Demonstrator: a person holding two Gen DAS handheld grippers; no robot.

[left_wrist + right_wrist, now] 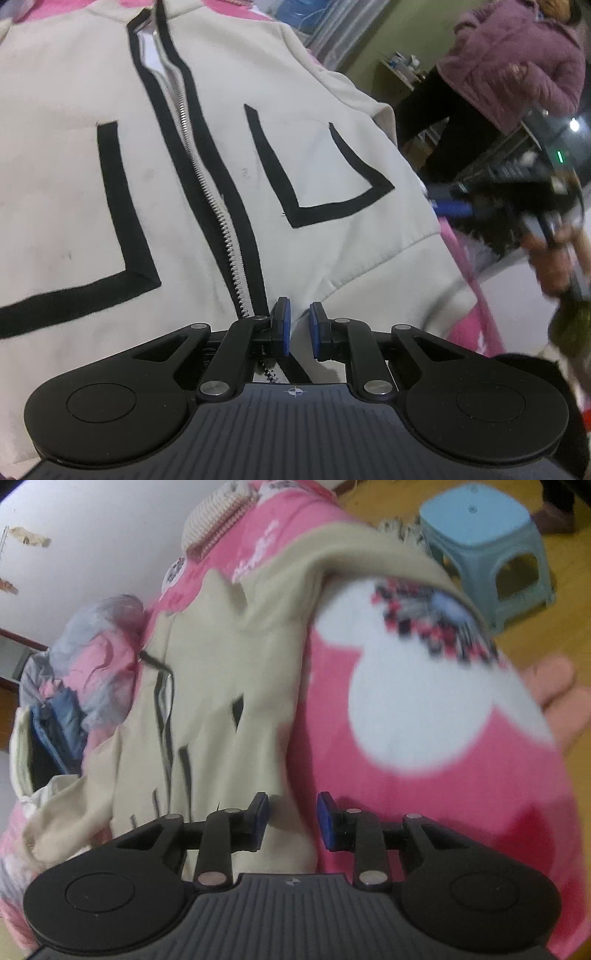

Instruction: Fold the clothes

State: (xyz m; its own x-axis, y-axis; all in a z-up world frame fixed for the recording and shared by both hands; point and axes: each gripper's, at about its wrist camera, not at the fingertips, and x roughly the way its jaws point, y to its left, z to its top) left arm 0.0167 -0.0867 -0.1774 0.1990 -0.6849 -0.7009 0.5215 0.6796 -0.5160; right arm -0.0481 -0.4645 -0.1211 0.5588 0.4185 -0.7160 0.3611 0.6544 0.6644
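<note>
We are between folds: the cream jacket (303, 155) lies zipper-up on the pink blanket (424, 775). Our left hand-held gripper (298, 325) pinches its hem by the zipper (207, 184), jaws nearly closed; our right hand-held gripper (293, 812) is released and empty, so next it must take an outer edge to fold inward.

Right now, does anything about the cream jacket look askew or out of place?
Yes. The cream zip-up jacket with black trim lies fairly flat, but in the right wrist view one sleeve trails off toward the edge of the pink printed blanket, not folded in. Faint smudges mark the front.
</note>
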